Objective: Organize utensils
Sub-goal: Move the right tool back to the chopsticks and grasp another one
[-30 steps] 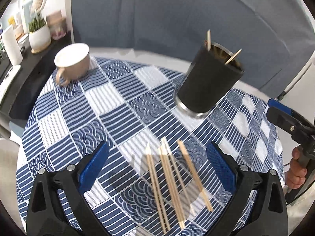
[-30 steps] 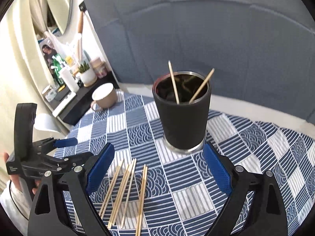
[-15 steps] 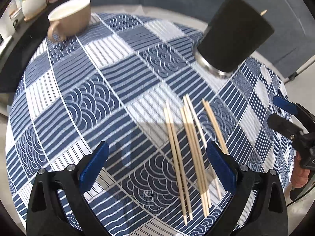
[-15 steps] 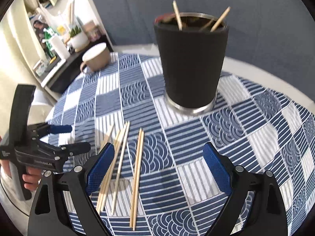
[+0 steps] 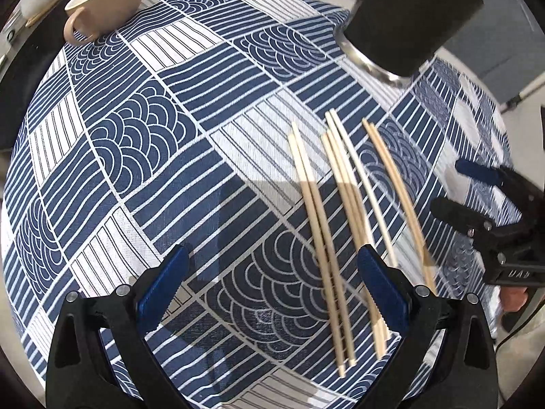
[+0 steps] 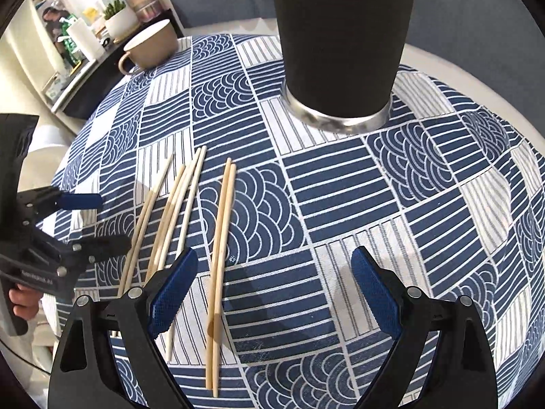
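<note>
Chopsticks (image 6: 218,238) loose on tablecloth (image 6: 340,187), between right gripper (image 6: 274,293) fingers; cup (image 6: 340,34) ahead. Both grippers wide open, empty, left gripper (image 5: 272,289) included. Step: pickup. Next: lower, close on one pair.

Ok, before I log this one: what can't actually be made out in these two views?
- Black cup: rim and contents cut off by the top edge in both views.
- Chopsticks: near ends motion-blurred in the left wrist view, some hidden behind the left gripper; exact count unclear.
- Left chopsticks in the right wrist view: lower ends hidden behind the right gripper.
- Shelf items: too small to identify.
</note>
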Available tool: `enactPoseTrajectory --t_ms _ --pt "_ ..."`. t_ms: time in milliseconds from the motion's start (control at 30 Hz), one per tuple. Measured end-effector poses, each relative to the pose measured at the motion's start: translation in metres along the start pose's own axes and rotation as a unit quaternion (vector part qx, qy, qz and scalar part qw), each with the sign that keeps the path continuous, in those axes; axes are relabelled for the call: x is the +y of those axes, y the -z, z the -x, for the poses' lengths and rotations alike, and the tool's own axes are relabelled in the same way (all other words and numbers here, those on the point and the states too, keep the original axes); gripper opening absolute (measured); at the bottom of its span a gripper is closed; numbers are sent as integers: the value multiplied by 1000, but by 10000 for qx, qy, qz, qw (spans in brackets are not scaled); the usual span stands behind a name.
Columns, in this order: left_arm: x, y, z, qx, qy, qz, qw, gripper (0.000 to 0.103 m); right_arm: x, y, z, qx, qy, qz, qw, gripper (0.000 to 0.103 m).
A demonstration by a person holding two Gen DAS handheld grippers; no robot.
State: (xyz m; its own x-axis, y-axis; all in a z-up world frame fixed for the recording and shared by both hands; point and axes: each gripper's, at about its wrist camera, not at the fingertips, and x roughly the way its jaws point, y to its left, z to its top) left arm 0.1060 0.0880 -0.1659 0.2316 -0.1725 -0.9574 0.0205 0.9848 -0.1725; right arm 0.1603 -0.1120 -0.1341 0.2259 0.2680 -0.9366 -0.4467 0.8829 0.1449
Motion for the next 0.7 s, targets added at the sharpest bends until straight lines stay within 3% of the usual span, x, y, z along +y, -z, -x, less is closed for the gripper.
enactPoseTrajectory --t_ms 500,700 --pt "-17 6 -7 47 -561 -409 9976 97 7 -5 -25 296 412 82 9987 88" --pt "-11 11 -2 -24 -346 -205 9992 97 19 -8 -34 493 669 324 9960 93"
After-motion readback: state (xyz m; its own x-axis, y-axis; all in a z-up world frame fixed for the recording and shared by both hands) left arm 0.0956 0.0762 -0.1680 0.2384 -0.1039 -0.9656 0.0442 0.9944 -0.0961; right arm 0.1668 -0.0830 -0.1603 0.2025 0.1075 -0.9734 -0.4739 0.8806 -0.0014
